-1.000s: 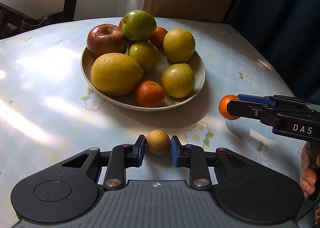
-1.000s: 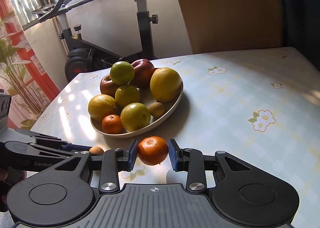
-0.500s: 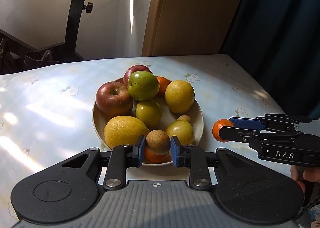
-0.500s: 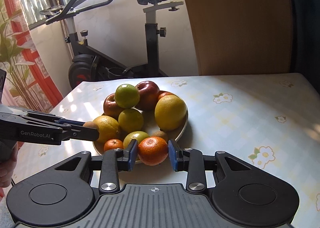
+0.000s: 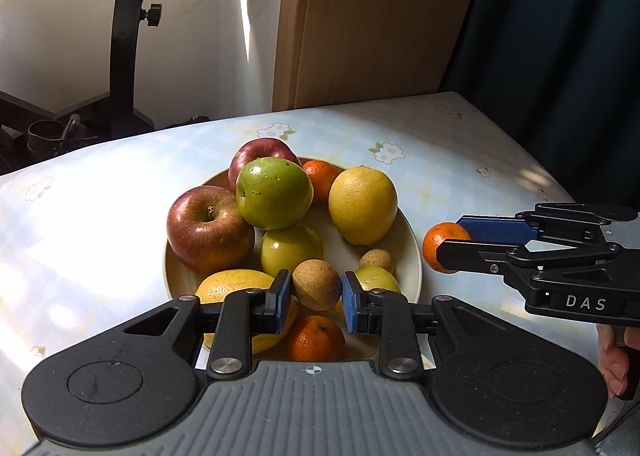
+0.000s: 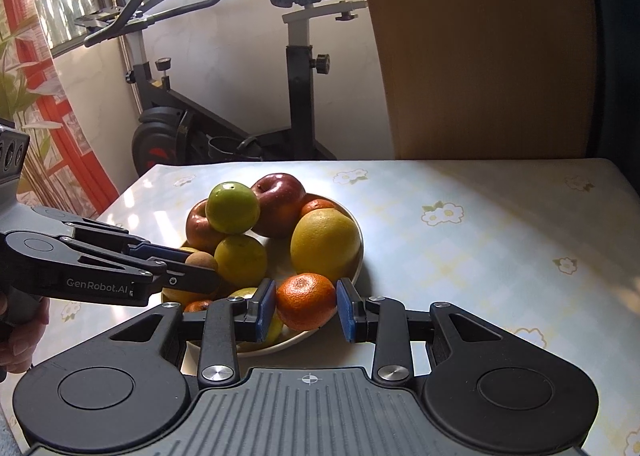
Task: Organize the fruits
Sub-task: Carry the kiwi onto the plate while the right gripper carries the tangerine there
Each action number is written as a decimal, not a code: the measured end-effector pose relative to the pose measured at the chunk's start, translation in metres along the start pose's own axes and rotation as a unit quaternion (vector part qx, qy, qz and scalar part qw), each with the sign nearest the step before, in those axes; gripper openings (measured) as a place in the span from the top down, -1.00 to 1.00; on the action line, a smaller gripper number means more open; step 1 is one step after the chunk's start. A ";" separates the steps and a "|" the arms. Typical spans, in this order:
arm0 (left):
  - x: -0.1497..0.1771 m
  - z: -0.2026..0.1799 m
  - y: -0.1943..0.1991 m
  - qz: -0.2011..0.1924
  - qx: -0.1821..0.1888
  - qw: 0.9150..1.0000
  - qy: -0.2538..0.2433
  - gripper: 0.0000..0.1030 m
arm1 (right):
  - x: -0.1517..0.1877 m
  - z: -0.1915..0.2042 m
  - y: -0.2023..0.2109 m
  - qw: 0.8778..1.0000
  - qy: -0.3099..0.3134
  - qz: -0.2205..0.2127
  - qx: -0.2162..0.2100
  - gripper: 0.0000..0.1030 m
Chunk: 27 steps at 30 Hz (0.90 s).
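Left gripper point(image 5: 316, 296) is pinching a small brown fruit point(image 5: 316, 284) between its blue pads, low centre of the left view, hanging over the near side of the plate point(image 5: 412, 256). Right gripper point(image 6: 306, 308) is clamped on a mandarin point(image 6: 306, 300), low centre of its own view, just over the plate's near rim. In the left view that same mandarin shows at the right edge, beside the plate. The plate sits mid-frame on the flowered tablecloth point(image 5: 100, 215), piled up: two red apples point(image 5: 210, 228), a green apple point(image 5: 274, 192) on top, a lemon point(image 5: 362, 204), more yellow and green fruit, two more mandarins. An exercise bike point(image 6: 200, 123) stands at upper left behind the table.
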<state>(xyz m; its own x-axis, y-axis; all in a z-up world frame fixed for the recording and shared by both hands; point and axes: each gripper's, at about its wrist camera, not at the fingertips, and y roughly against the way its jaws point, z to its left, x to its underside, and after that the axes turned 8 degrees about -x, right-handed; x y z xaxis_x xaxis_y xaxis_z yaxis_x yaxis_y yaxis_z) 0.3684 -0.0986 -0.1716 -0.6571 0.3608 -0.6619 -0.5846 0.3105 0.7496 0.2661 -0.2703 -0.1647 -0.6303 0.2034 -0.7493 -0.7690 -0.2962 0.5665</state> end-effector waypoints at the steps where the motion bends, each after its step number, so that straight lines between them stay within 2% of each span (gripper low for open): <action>1: 0.000 0.000 0.000 0.001 0.001 1.000 -0.001 0.44 | 0.000 0.000 -0.001 1.000 0.000 0.000 0.000 0.41; 9: -0.003 0.000 -0.006 0.005 0.004 1.000 -0.002 0.43 | 0.001 -0.001 -0.004 1.000 0.000 0.004 -0.001 0.41; 12: -0.004 0.003 -0.003 0.003 0.007 1.000 0.009 0.32 | 0.000 0.000 -0.006 1.000 0.002 0.006 -0.001 0.41; 19: -0.008 0.021 0.015 -0.022 -0.008 0.999 0.042 0.29 | -0.010 0.009 -0.024 0.999 0.030 0.027 -0.004 0.41; 22: -0.010 0.032 0.024 -0.037 -0.024 0.997 0.057 0.16 | -0.014 0.015 -0.034 0.998 0.046 0.034 -0.002 0.41; 27: -0.012 0.042 0.032 -0.050 -0.047 0.995 0.067 0.10 | -0.019 0.025 -0.048 0.997 0.061 0.043 -0.001 0.41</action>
<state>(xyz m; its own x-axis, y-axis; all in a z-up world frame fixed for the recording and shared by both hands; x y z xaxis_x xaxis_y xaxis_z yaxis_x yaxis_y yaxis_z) 0.3774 -0.0556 -0.1395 -0.6468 0.2101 -0.7331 -0.6883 0.2531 0.6798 0.3128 -0.2363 -0.1688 -0.6757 0.0617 -0.7346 -0.7126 -0.3101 0.6294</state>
